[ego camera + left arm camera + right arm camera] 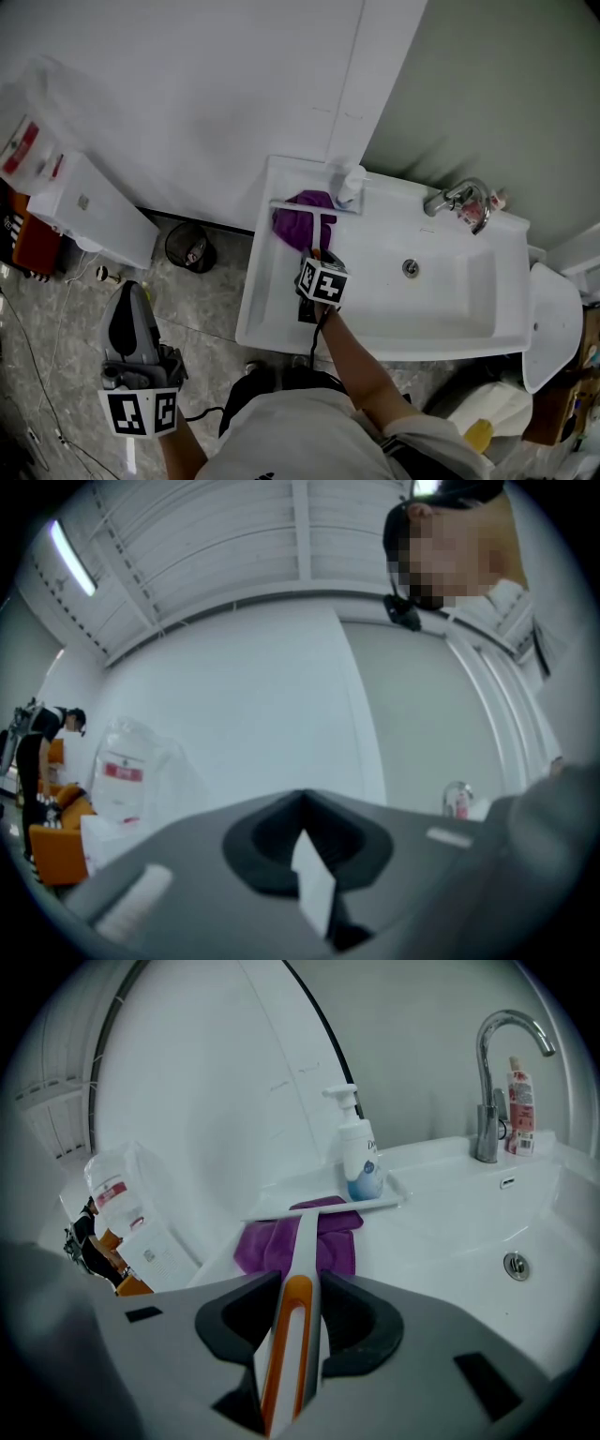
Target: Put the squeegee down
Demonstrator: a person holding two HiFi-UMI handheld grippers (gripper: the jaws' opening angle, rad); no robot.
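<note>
- My right claw (298, 1288) pinches the squeegee (302, 1241) by its handle.
- Its blade is over the purple cloth (253, 1246) on the sink's (441, 1213) left rim, near the soap bottle (358, 1157).
- My left claw (302, 803) is pressed together.

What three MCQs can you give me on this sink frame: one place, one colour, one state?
1. Relative to the purple cloth, the squeegee blade sits:
A. over it
B. well to its right
C. beneath it

2. The strip on the squeegee handle is:
A. green
B. orange
C. blue

3. The right claw is:
A. open and empty
B. shut on the squeegee handle
C. shut on the purple cloth

Key:
1 A: in the right gripper view the blade spans the cloth's far edge.
2 B: an orange strip runs along the white handle.
3 B: both pads press the sides of the handle.
</note>
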